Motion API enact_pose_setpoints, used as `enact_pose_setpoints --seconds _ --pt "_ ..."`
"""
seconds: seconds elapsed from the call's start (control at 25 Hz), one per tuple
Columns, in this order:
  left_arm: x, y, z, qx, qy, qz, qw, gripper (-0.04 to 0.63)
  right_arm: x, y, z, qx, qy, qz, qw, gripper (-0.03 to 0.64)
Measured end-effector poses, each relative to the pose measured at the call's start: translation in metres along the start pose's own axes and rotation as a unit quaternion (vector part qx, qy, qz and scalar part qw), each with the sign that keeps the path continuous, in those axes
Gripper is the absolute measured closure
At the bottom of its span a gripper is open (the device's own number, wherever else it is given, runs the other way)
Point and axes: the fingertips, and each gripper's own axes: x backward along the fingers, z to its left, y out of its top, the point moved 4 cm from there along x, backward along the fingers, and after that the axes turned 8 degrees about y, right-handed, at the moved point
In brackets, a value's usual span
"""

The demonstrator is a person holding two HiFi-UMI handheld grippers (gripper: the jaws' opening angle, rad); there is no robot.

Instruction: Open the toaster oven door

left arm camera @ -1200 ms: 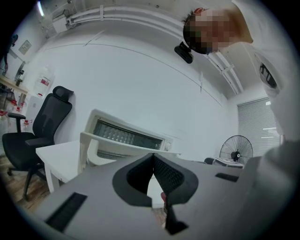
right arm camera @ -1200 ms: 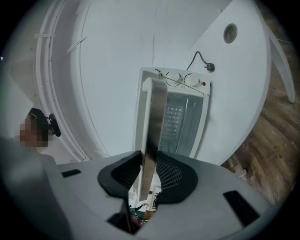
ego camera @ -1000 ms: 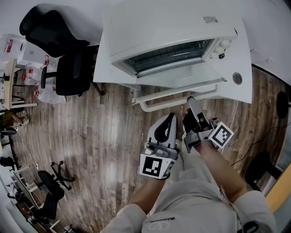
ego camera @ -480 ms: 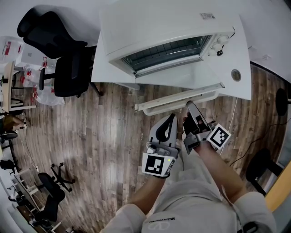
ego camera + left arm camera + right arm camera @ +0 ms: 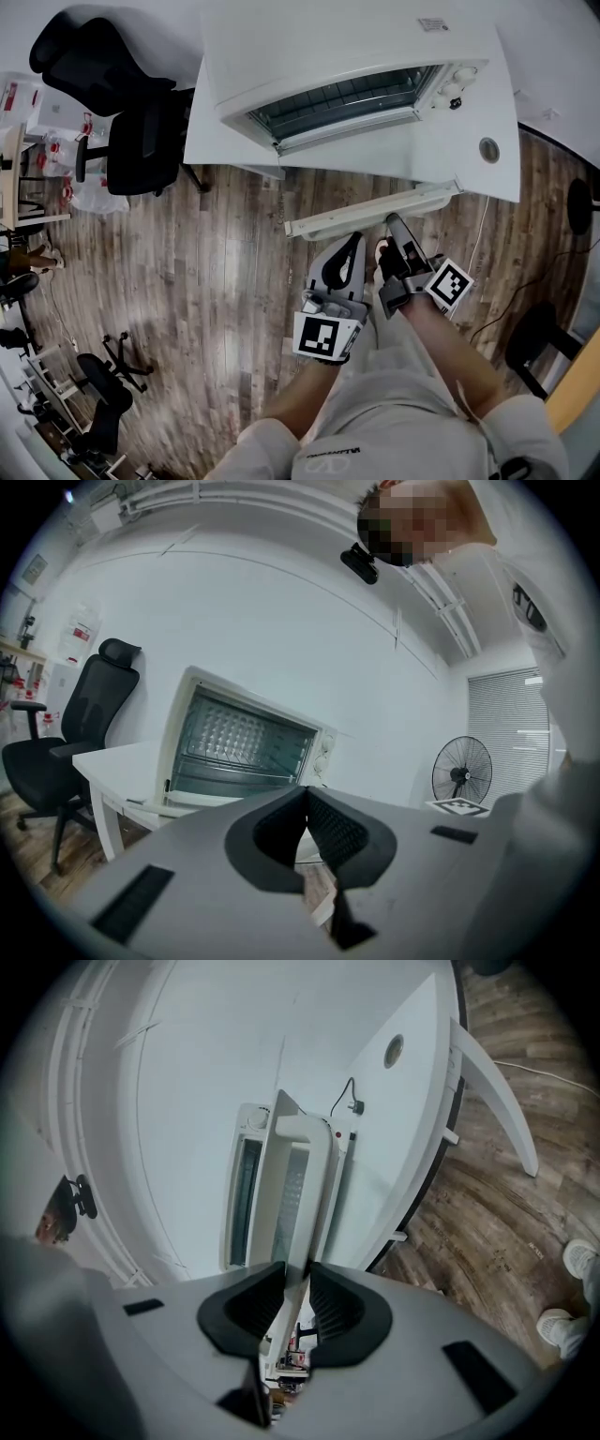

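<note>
The white toaster oven [image 5: 356, 56] stands on a white table [image 5: 220, 141], its door [image 5: 375, 167] swung down and its wire rack showing inside. My right gripper [image 5: 392, 223] is at the door's white handle bar [image 5: 370, 210]. In the right gripper view the handle [image 5: 300, 1162] runs between the pads [image 5: 330, 1302] of the right gripper [image 5: 298, 1274], whose jaws have just been closing and are shut on the bar. My left gripper [image 5: 354, 242] hangs just left of it, below the handle, shut and holding nothing. Past the left gripper [image 5: 306, 794] the open oven [image 5: 239, 742] is in view.
A black office chair [image 5: 122, 103] stands left of the table on the wood floor [image 5: 216, 272]. A standing fan [image 5: 461, 771] is to the right. A cable [image 5: 483, 234] hangs from the table's right edge. The person's shoes [image 5: 574, 1288] are below.
The door has swung further down and its handle sits lower. My right gripper has come down with the handle. The left gripper has dropped a little beside it.
</note>
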Motion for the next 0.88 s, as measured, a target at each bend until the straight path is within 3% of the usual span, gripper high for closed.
enact_pose_setpoints --seconds 0.64,0.88 --pt "0.003 -0.017 0.002 0.003 0.002 0.014 0.9999 0.588 0.014 -0.013 -0.052 -0.012 -0.054 0.014 0.998 0.529" --pt "0.001 -0.035 0.002 -0.023 0.008 0.029 0.9993 0.588 0.015 -0.015 -0.065 -0.02 -0.064 0.014 0.998 0.529"
